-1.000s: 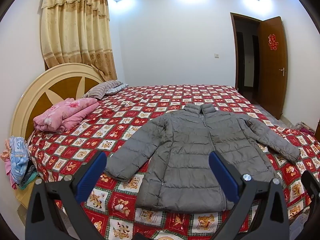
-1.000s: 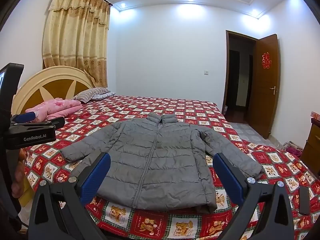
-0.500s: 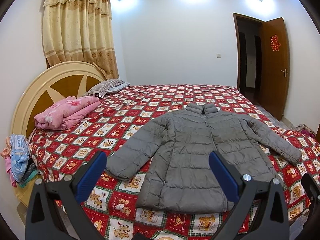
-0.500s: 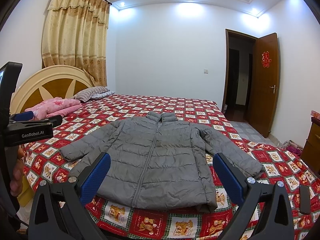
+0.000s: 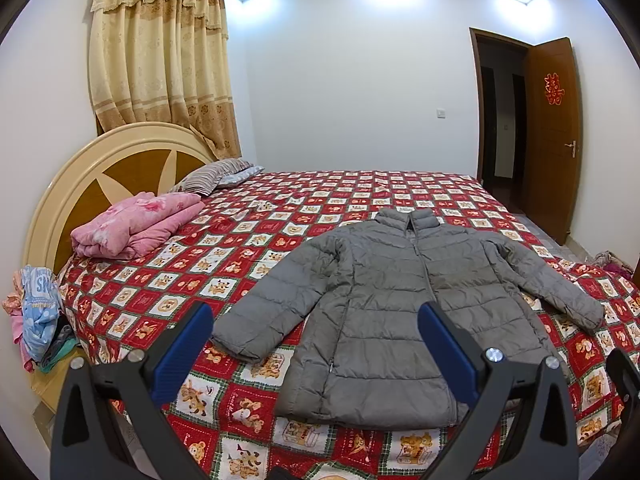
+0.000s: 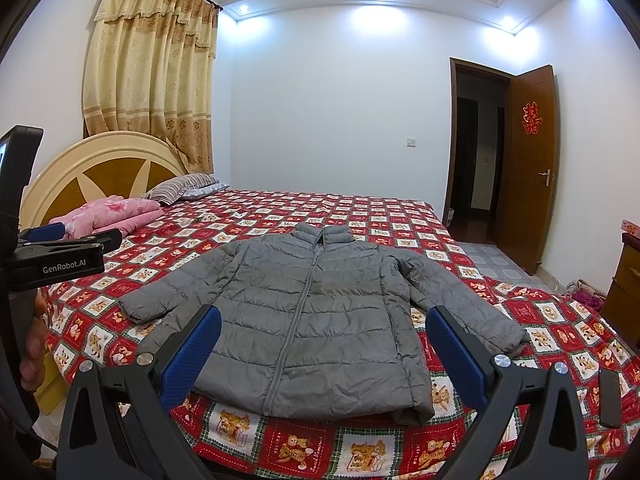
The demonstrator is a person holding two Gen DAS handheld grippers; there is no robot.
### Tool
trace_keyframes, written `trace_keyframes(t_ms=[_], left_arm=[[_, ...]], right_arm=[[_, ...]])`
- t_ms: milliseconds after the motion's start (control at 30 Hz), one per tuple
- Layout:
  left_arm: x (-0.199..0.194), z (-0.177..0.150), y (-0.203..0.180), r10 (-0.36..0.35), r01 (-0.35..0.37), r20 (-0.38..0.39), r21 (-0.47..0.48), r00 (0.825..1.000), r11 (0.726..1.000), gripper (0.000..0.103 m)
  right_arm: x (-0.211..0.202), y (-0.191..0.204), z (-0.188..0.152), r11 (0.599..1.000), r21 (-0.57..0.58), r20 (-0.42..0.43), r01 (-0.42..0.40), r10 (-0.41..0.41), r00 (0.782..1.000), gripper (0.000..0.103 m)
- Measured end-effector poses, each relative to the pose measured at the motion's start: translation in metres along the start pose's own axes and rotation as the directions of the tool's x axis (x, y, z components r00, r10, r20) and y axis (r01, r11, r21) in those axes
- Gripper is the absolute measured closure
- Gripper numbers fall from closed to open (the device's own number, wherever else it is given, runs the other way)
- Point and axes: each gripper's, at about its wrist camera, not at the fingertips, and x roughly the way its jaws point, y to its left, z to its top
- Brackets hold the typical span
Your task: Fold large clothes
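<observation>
A grey quilted puffer jacket [image 5: 392, 304] [image 6: 316, 312] lies flat and zipped on the bed, collar toward the far side, both sleeves spread out to the sides. My left gripper [image 5: 316, 328] hovers before the bed's near edge, open and holding nothing, its blue pads framing the jacket's left sleeve and hem. Open and likewise holding nothing, my right gripper [image 6: 324, 332] hangs in front of the jacket's hem. In the right wrist view the left gripper [image 6: 60, 252] shows at the left edge, held by a hand [image 6: 32, 344].
The bed carries a red checked bear-print cover [image 5: 224, 268] [image 6: 520, 308]. A folded pink blanket [image 5: 132, 228] and striped pillow [image 5: 212, 172] lie by the headboard [image 5: 100, 176]. Clothes [image 5: 36, 312] hang at the bed's left corner. An open door [image 6: 528, 168] and wooden cabinet [image 6: 624, 292] stand right.
Both grippers have drifted slightly, so the jacket sits a little lower and nearer in each view. Both stay open. The jacket has not moved.
</observation>
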Motion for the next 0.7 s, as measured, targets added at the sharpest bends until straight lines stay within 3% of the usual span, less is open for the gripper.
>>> trace_keyframes(t_ms=[700], left_arm=[[0.0006, 0.0018, 0.0057, 0.012, -0.012, 0.000, -0.012, 1.000, 1.000, 0.000]], right_arm=[[0.0010, 0.0008, -0.0024, 1.000, 0.001, -0.007, -0.004, 0.004, 1.000, 0.001]])
